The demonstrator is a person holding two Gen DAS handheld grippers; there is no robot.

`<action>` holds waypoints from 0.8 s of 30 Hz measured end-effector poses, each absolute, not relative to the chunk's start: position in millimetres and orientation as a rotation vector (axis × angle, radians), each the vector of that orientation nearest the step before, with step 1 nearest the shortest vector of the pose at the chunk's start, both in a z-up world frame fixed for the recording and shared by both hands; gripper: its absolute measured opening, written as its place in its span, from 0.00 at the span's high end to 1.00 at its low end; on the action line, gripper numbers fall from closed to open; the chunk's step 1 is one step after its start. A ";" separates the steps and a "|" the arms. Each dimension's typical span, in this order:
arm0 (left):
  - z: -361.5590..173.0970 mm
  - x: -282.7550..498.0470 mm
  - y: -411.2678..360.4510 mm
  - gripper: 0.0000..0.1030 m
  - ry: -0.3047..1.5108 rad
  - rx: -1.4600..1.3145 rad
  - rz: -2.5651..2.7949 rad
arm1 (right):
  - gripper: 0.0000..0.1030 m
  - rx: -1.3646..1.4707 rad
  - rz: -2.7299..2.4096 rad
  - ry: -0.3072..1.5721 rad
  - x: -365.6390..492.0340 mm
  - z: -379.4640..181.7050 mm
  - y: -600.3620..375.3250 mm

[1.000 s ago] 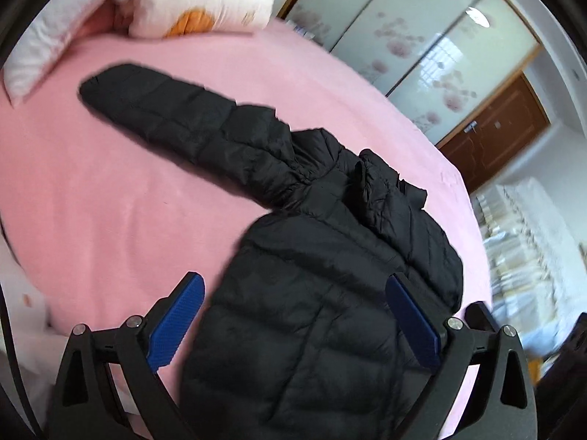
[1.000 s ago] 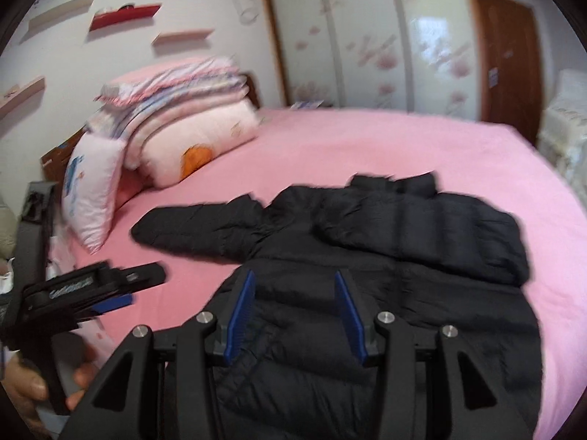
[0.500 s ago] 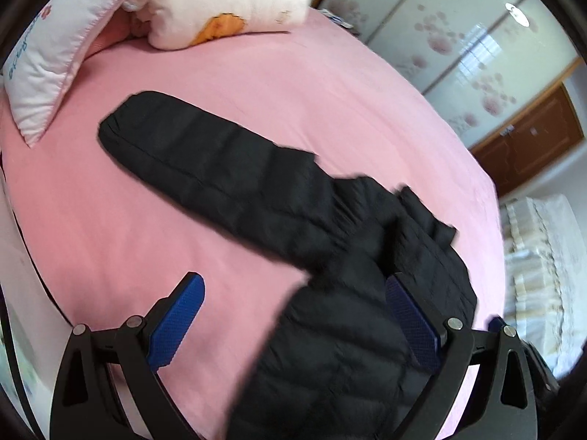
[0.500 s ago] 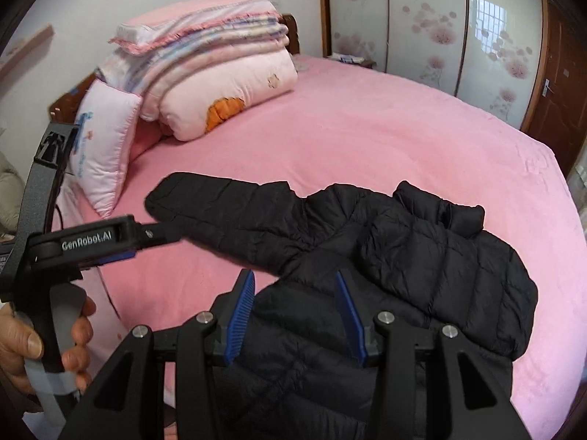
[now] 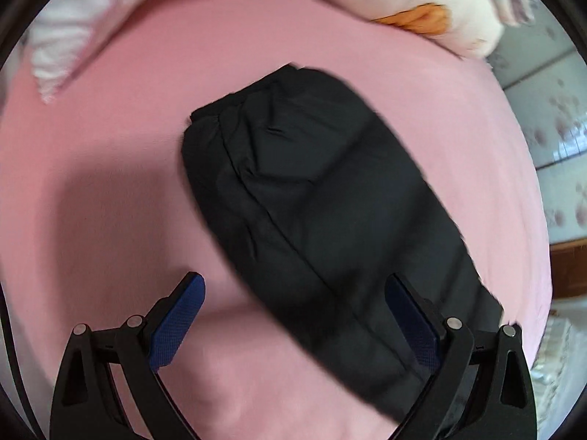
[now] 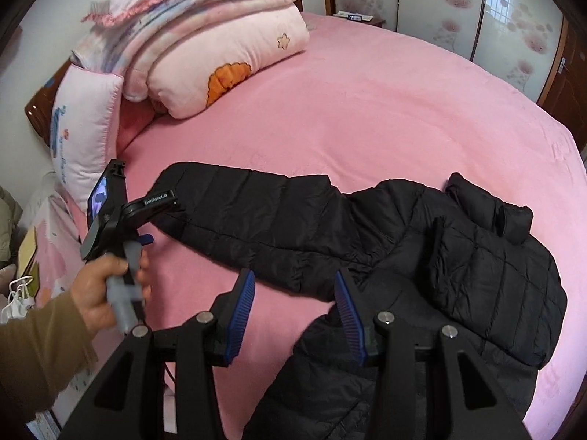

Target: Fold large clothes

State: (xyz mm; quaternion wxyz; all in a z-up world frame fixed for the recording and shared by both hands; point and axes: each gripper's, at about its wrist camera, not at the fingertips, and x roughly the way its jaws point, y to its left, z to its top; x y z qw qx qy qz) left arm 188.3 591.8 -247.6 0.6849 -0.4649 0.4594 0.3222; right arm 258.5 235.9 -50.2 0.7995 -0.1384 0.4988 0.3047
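Observation:
A black puffer jacket (image 6: 458, 264) lies on the pink bed (image 6: 367, 110). Its left sleeve (image 6: 249, 209) stretches out flat toward the pillows; the other sleeve is folded over the body. In the left wrist view the sleeve (image 5: 312, 201) fills the middle, its cuff pointing away. My left gripper (image 5: 293, 315) is open, just above the sleeve near its cuff; it also shows in the right wrist view (image 6: 146, 236), held by a hand. My right gripper (image 6: 293, 311) is open and empty over the jacket's armpit area.
A stack of folded quilts (image 6: 205, 44) and a white pillow (image 6: 80, 139) lie at the head of the bed. Sliding wardrobe doors (image 6: 477, 7) stand behind. The bed's left edge (image 6: 62, 256) is close to the left hand.
My left gripper has moved along the sleeve toward its cuff and dropped closer to it. My right gripper has risen and drawn back a little; the jacket has not moved.

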 end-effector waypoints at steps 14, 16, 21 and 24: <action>-230.3 246.6 577.4 0.95 1.064 -0.920 0.567 | 0.56 -0.287 0.564 1.178 281.9 -62.7 254.2; -206.9 251.8 571.0 0.95 1.035 -0.907 0.540 | 0.56 -0.293 0.546 1.184 283.2 -64.0 251.5; -110.8 263.2 529.0 0.95 0.920 -0.812 0.370 | 0.58 -0.221 0.476 1.250 290.1 -66.3 224.9; -55.6 272.5 484.5 0.95 0.881 -0.753 0.233 | 0.59 -0.179 0.412 1.274 293.6 -62.5 197.8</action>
